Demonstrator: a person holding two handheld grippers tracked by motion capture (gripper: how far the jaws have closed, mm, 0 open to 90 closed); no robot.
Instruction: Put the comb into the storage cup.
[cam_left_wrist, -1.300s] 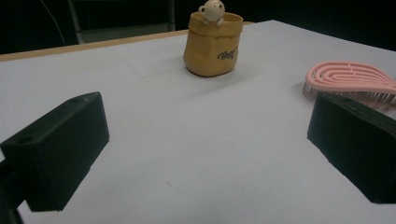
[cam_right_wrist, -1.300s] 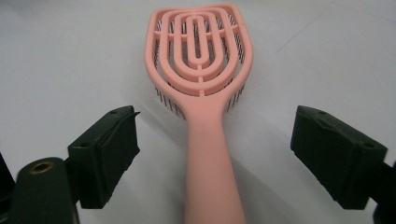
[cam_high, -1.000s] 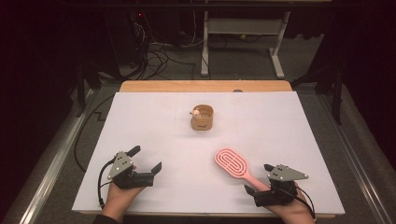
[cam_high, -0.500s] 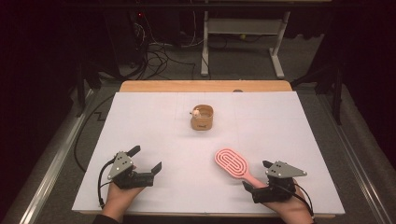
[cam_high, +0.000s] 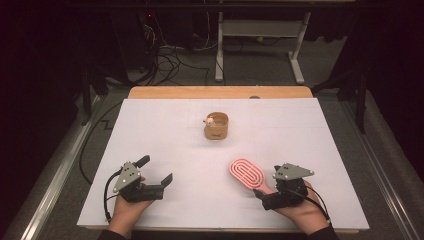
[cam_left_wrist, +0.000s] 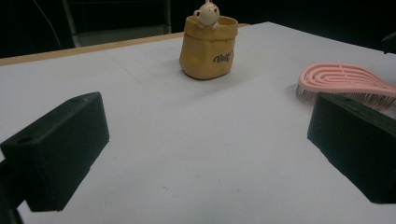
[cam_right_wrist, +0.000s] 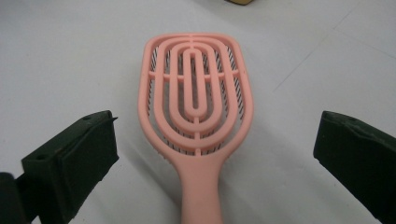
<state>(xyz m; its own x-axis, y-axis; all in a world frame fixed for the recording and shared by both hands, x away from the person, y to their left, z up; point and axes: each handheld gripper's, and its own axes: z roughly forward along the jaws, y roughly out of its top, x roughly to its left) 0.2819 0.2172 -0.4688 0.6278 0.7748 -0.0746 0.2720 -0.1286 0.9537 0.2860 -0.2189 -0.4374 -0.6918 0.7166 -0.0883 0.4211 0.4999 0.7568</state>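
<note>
The right gripper view shows the bristles under the pink hairbrush (cam_right_wrist: 197, 100), which the high view does not; the handle is cut off at the bottom edge. The brush lies on the white surface (cam_high: 170, 130), lower right in the high view. The right gripper (cam_high: 272, 196) has its jaws wide open around the handle, not touching it. The left gripper (cam_high: 155, 172) is open too, holding nothing.

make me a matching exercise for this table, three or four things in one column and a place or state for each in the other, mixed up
1. pink plastic hairbrush
2. tan pouch-shaped holder with a small figure
3. left gripper
4. right gripper

a. open, over bare table
b. far middle of the white table
c. bristles down, handle between open jaws
d. open, straddling the handle

Pairs: 1-c, 2-b, 3-a, 4-d
</note>
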